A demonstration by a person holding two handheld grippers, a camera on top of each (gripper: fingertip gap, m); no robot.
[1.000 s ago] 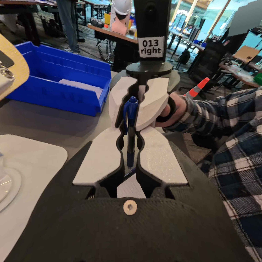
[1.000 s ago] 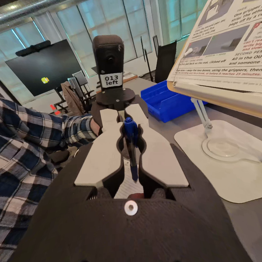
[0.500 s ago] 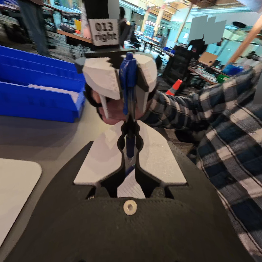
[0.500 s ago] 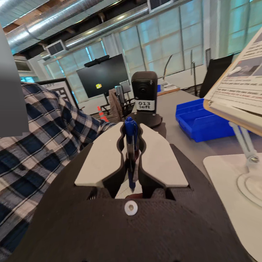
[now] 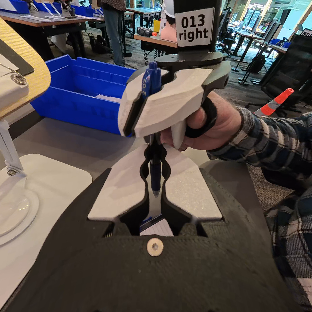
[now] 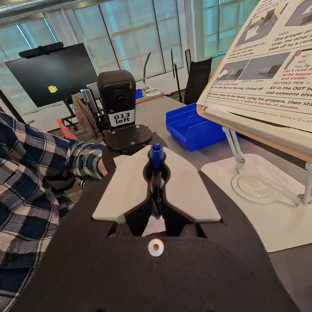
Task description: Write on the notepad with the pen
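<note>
- Nearest in both wrist views, a corner of the lined notepad (image 5: 156, 230) shows through the gap under each gripper's fingers, so the page lies low beneath the tools; most of it is hidden.
- The blue pen (image 5: 154, 177) stands upright above that page, tip down and clear of the paper.
- The left gripper (image 5: 155, 152) pinches the pen's lower barrel; its 2 fingertips close on the dark shaft just above the blue grip.
- The right gripper (image 6: 156, 157) clamps the pen's upper part, with the blue cap end sticking out past its fingertips; from the left view its white fingers (image 5: 162, 103) sit tight on either side of the barrel.
- So both tools hold 1 pen at once, one stacked above the other.
- Step in hand, as I judge it: readying the pen in mid-air, either passing it between tools or clicking its top, not writing yet.
- Next move calls for 1 gripper to let go while the other keeps a firm pinch, then lowering the tip onto the page without the pen tilting or slipping.
- Farther off: a white stand base (image 6: 253, 211) carrying an instruction board (image 6: 270, 70), and a blue bin (image 5: 81, 94) on the grey table (image 5: 67, 146).
</note>
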